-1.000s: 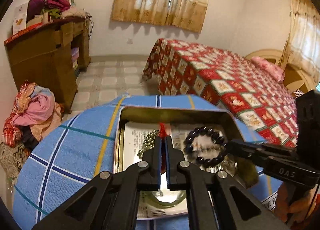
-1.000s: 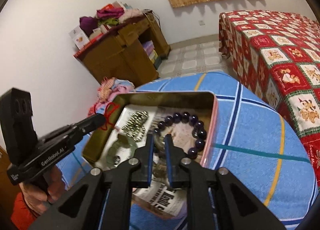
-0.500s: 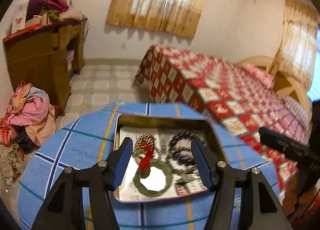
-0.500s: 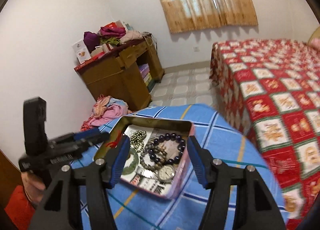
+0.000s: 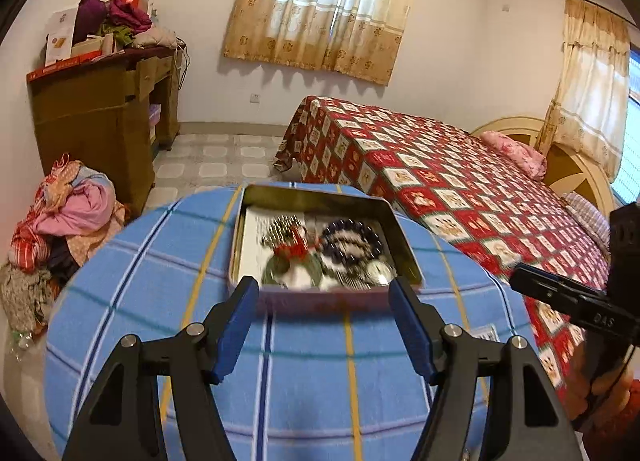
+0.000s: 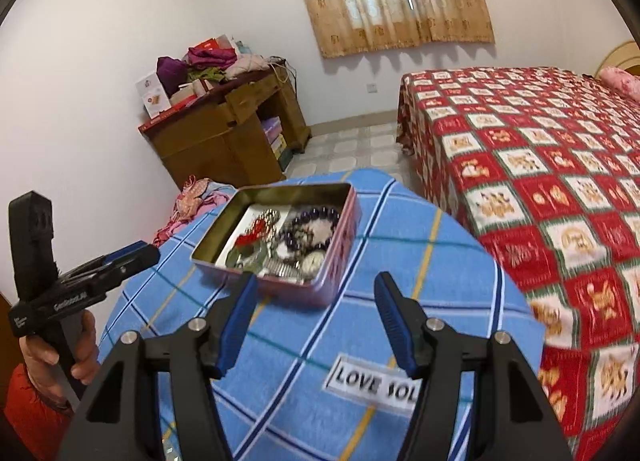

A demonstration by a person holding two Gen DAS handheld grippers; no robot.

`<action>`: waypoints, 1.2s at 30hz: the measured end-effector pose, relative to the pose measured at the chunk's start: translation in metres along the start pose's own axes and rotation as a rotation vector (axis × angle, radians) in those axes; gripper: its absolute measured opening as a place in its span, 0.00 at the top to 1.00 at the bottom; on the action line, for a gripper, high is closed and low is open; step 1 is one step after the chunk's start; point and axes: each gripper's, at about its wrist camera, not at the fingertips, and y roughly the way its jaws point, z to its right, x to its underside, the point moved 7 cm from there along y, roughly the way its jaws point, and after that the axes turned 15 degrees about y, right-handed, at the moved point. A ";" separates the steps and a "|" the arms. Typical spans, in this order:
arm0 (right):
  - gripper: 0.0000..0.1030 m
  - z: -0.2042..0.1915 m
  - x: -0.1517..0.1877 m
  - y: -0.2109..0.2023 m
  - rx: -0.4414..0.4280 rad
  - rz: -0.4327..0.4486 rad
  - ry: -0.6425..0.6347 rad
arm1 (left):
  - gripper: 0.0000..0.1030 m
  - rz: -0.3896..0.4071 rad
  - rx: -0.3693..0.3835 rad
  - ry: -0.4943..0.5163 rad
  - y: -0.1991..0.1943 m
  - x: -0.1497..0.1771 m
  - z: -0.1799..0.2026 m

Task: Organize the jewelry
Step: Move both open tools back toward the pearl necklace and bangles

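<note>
Left gripper [image 5: 323,315]: held apart and empty, above the table [image 5: 168,301] on the near side of the tin [image 5: 404,245].
Right gripper [image 6: 313,315]: likewise spread wide, nothing between its fingers.
Jewelry: gathered inside the open tin — a dark bead bracelet [image 6: 316,227], a green bangle with a red tassel [image 6: 250,243], a metal chain [image 6: 269,217] and a watch [image 6: 313,261], all touching or overlapping.
Task state: judged close to finished.
Risk: the pieces could be tangled or dragged out together if one were lifted again; the tin could be slid on the cloth if its wall were bumped.
</note>
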 end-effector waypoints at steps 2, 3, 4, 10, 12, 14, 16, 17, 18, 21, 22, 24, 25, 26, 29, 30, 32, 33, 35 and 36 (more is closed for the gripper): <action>0.38 0.000 0.012 -0.007 -0.016 -0.021 0.010 | 0.34 -0.002 0.019 -0.001 -0.010 0.011 0.007; 0.38 0.000 0.018 -0.010 -0.024 -0.035 0.010 | 0.34 -0.007 0.019 0.003 -0.014 0.015 0.011; 0.38 0.000 0.025 -0.012 -0.030 -0.047 0.009 | 0.34 -0.016 0.015 0.014 -0.018 0.021 0.016; 0.39 -0.005 0.075 -0.041 -0.054 -0.126 -0.036 | 0.34 -0.069 0.028 0.108 -0.053 0.063 0.049; 0.43 -0.006 0.092 -0.051 -0.069 -0.157 -0.043 | 0.34 -0.079 0.032 0.121 -0.063 0.078 0.060; 0.47 -0.006 0.110 -0.061 -0.079 -0.193 -0.057 | 0.34 -0.084 0.074 0.105 -0.074 0.094 0.072; 0.50 -0.005 0.130 -0.070 -0.065 -0.221 -0.071 | 0.34 -0.093 0.128 0.101 -0.080 0.109 0.086; 0.51 -0.003 0.137 -0.072 -0.055 -0.230 -0.078 | 0.34 -0.102 0.143 0.109 -0.082 0.116 0.092; 0.53 -0.003 0.146 -0.075 -0.049 -0.239 -0.083 | 0.34 -0.116 0.157 0.124 -0.083 0.123 0.100; 0.61 -0.006 0.171 -0.078 -0.066 -0.310 -0.104 | 0.34 -0.138 0.173 0.163 -0.084 0.136 0.117; 0.64 -0.008 0.179 -0.079 -0.065 -0.330 -0.116 | 0.34 -0.145 0.184 0.166 -0.084 0.140 0.121; 0.64 -0.010 0.190 -0.080 -0.069 -0.359 -0.122 | 0.34 -0.155 0.209 0.160 -0.082 0.146 0.126; 0.64 -0.011 0.196 -0.081 -0.067 -0.371 -0.124 | 0.34 -0.157 0.217 0.162 -0.082 0.149 0.129; 0.64 -0.010 0.200 -0.081 -0.058 -0.380 -0.125 | 0.34 -0.157 0.220 0.167 -0.081 0.149 0.132; 0.65 -0.005 0.212 -0.076 -0.030 -0.416 -0.121 | 0.34 -0.167 0.214 0.183 -0.077 0.152 0.136; 0.65 -0.003 0.215 -0.074 -0.016 -0.417 -0.121 | 0.34 -0.173 0.211 0.188 -0.076 0.154 0.136; 0.65 -0.002 0.214 -0.070 -0.009 -0.409 -0.109 | 0.34 -0.179 0.202 0.197 -0.077 0.157 0.137; 0.65 -0.003 0.212 -0.068 -0.010 -0.405 -0.106 | 0.34 -0.177 0.197 0.200 -0.078 0.158 0.135; 0.65 -0.009 0.211 -0.060 -0.009 -0.410 -0.113 | 0.34 -0.170 0.186 0.198 -0.083 0.158 0.131; 0.65 -0.012 0.211 -0.057 -0.008 -0.407 -0.124 | 0.34 -0.165 0.178 0.195 -0.085 0.157 0.128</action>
